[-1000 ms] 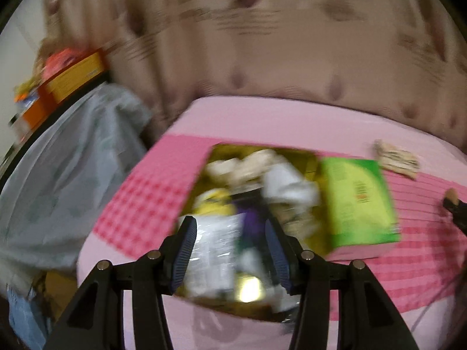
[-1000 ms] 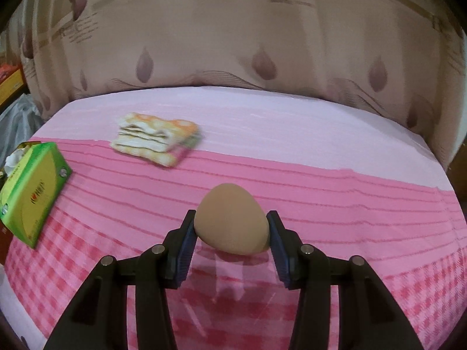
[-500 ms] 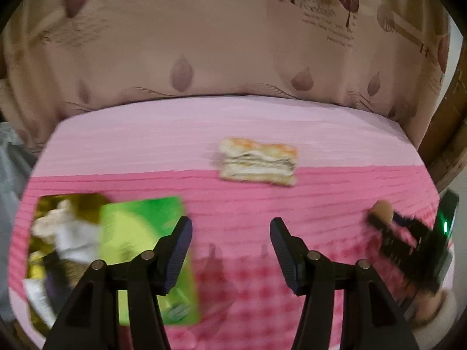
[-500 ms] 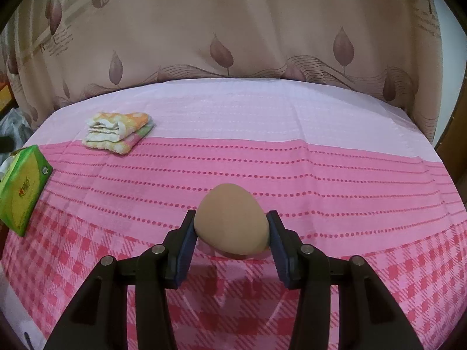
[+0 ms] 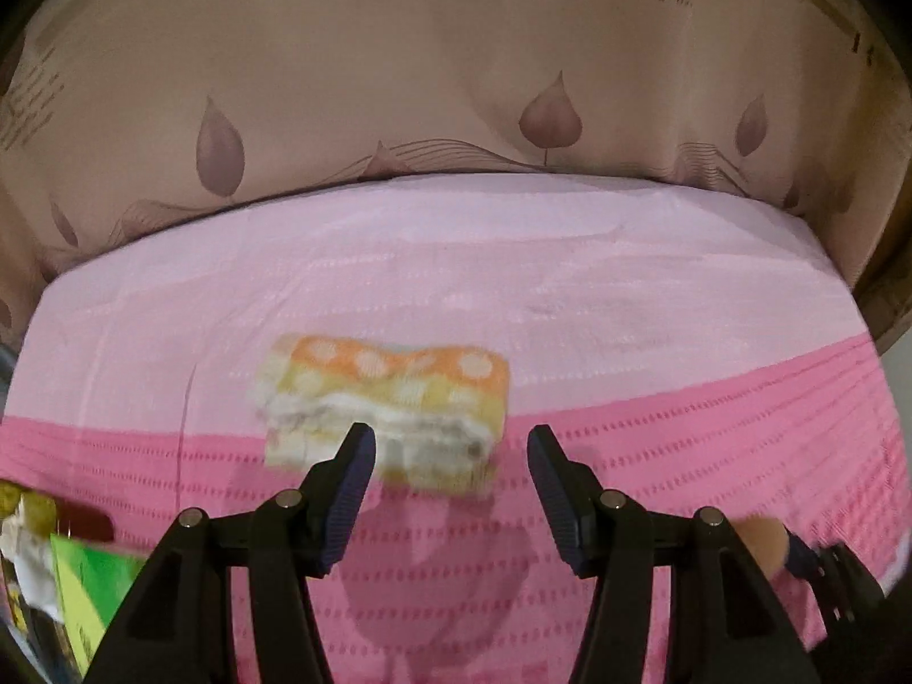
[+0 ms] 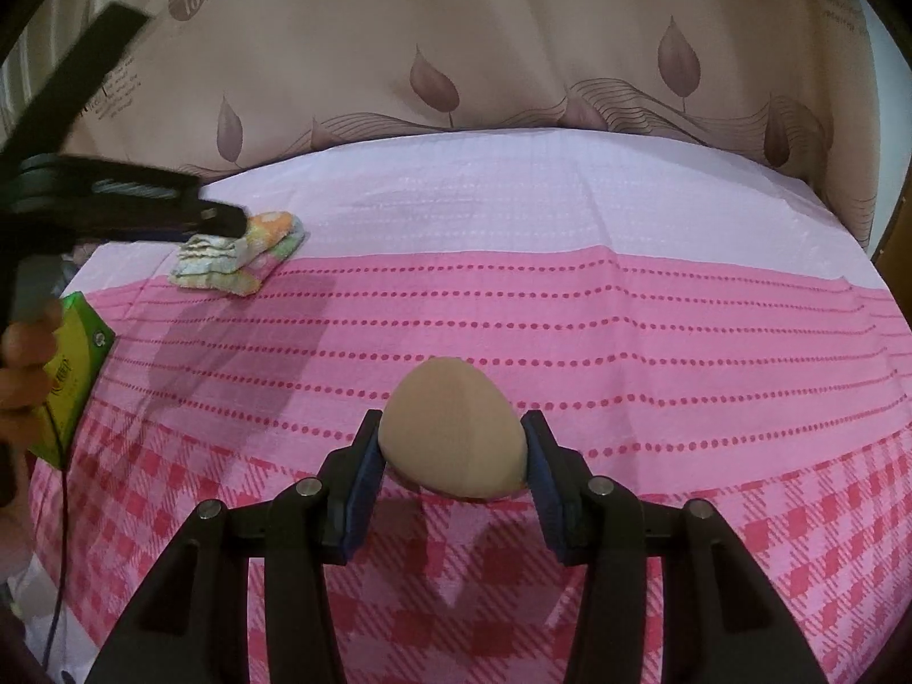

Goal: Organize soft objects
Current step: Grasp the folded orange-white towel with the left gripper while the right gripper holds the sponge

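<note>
A folded orange-and-yellow dotted cloth (image 5: 387,404) lies on the pink bedspread. My left gripper (image 5: 450,456) is open just in front of it, with the left finger over its near edge. In the right wrist view the cloth (image 6: 239,253) lies at the far left, and the left gripper (image 6: 228,222) reaches over it. My right gripper (image 6: 453,450) is shut on a tan egg-shaped sponge (image 6: 453,436) above the checked part of the spread. The sponge (image 5: 758,541) also shows at the lower right of the left wrist view.
A green tissue box (image 6: 71,376) lies at the left edge of the bed, with a box of mixed items (image 5: 23,570) beside it. A beige leaf-print curtain (image 6: 456,45) hangs behind the bed. A wooden edge (image 5: 889,262) stands at the right.
My left gripper has swung right from the box of items and closed in on the folded cloth. My right gripper still holds the sponge and has turned slightly right.
</note>
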Action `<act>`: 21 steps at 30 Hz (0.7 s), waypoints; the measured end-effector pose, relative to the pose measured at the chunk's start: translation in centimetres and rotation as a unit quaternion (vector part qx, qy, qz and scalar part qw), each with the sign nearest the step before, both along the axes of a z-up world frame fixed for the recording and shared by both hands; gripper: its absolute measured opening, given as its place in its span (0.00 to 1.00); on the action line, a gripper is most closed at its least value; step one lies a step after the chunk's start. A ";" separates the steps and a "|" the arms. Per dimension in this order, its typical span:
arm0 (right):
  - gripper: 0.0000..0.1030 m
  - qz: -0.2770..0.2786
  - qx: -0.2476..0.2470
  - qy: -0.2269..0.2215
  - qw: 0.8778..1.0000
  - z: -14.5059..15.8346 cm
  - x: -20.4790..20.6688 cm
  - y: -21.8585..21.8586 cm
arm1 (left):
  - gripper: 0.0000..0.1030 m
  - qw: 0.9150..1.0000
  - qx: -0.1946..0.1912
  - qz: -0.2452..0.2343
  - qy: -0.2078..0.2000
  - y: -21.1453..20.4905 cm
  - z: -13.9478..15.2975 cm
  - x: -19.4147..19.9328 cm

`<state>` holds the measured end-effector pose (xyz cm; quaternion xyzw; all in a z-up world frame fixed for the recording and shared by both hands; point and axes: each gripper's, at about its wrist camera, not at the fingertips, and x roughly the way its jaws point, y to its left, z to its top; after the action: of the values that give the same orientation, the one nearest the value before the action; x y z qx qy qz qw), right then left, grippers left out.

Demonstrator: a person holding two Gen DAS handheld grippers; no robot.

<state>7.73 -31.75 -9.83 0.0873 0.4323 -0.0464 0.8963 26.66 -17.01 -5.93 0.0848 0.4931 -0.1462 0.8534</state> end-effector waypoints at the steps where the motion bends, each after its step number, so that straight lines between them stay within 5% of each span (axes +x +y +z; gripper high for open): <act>1: 0.43 0.000 0.001 0.000 1.000 0.0 0.0 0.0 | 0.55 1.000 0.005 0.002 -0.003 -0.5 -0.2 0.4; 6: 0.43 0.000 0.008 0.000 1.000 0.1 0.0 -0.1 | 0.55 0.999 0.029 0.007 0.013 -1.2 -2.7 2.4; 11: 0.44 -0.001 0.014 -0.001 1.000 0.0 0.1 -0.2 | 0.55 0.999 0.038 -0.012 -0.019 -1.4 -3.2 1.6; 13: 0.44 0.000 0.015 -0.001 1.000 0.1 0.1 -0.2 | 0.30 0.999 0.036 -0.003 -0.017 -1.1 -3.2 1.4; 15: 0.44 0.000 0.016 -0.001 1.000 0.1 0.1 -0.2 | 0.22 0.999 0.039 -0.002 -0.021 -0.9 -2.9 0.9; 21: 0.44 0.000 0.014 0.000 1.000 0.1 0.1 -0.2 | 0.19 0.999 0.034 0.005 -0.019 -0.2 -2.1 -0.5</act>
<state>7.86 -31.91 -9.74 0.1000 0.4325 -0.0404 0.8952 26.14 -17.19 -7.99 0.1135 0.4820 -0.1233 0.8600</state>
